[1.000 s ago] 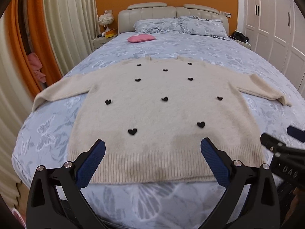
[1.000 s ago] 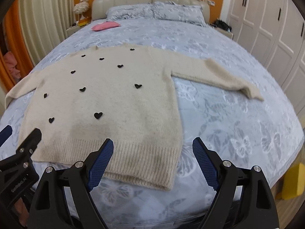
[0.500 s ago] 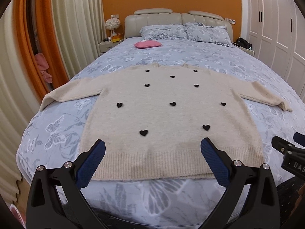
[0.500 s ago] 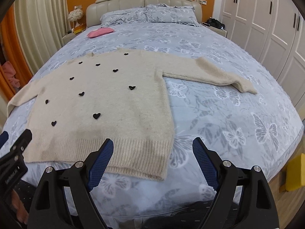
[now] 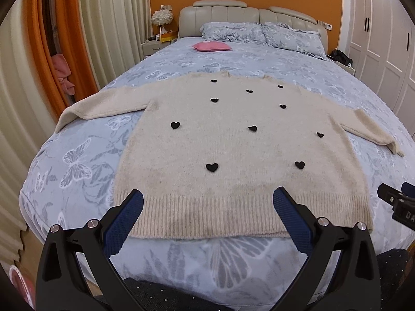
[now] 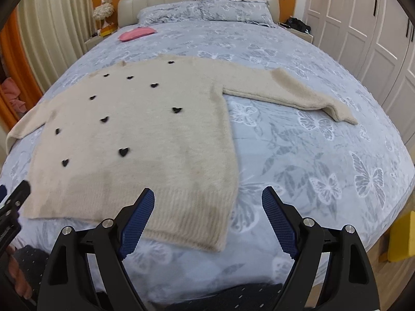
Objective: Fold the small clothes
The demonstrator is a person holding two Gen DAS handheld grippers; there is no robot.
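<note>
A cream sweater (image 5: 233, 145) with small black hearts lies flat on the bed, sleeves spread to both sides, ribbed hem toward me. It also shows in the right wrist view (image 6: 145, 129). My left gripper (image 5: 207, 202) is open and empty, held above the hem. My right gripper (image 6: 207, 202) is open and empty, over the sweater's lower right corner. The right gripper's tip shows at the right edge of the left wrist view (image 5: 396, 204).
The bed (image 5: 77, 160) has a blue butterfly-print cover. A pink item (image 5: 212, 46) and pillows (image 5: 259, 32) lie near the headboard. Curtains (image 5: 109, 26) hang on the left, white wardrobes (image 6: 363, 33) stand on the right. A yellow object (image 6: 402, 235) sits by the bed's right side.
Both grippers have drawn back and risen slightly, so the sweater sits lower and farther in both views. Both stay open.
</note>
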